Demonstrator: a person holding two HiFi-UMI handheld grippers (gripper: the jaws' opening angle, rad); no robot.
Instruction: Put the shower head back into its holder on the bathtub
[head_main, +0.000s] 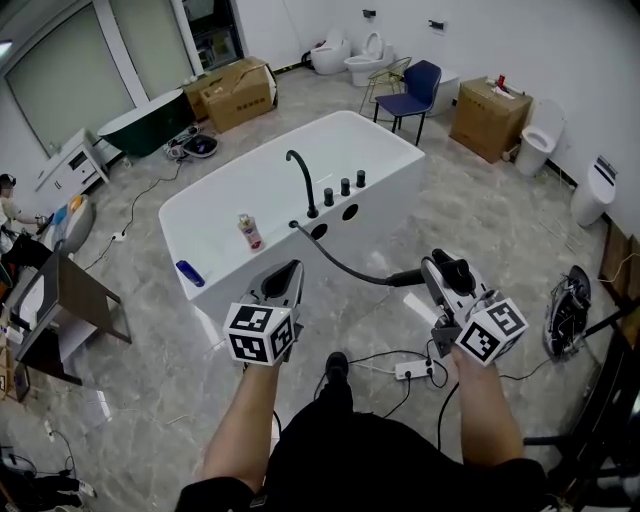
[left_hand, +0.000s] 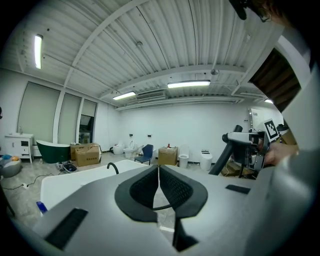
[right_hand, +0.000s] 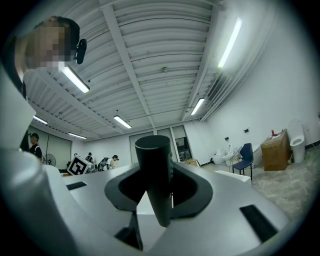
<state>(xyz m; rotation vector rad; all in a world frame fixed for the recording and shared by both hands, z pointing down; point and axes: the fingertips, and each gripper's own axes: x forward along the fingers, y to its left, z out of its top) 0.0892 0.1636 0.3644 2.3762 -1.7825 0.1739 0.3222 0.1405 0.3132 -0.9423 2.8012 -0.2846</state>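
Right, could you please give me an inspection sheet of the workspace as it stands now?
Surface: grey stone-pattern floor; white bathtub in the middle.
Job's things: shower head in the right gripper, hose running to the bathtub; two deck holes open.
Clutter: bottle and blue item on the bathtub rim.
Grippers: left gripper shut, empty; right gripper shut on shower head.
Cables: power strip and cords on the floor.
Surroundings: cardboard boxes, blue chair, toilets.
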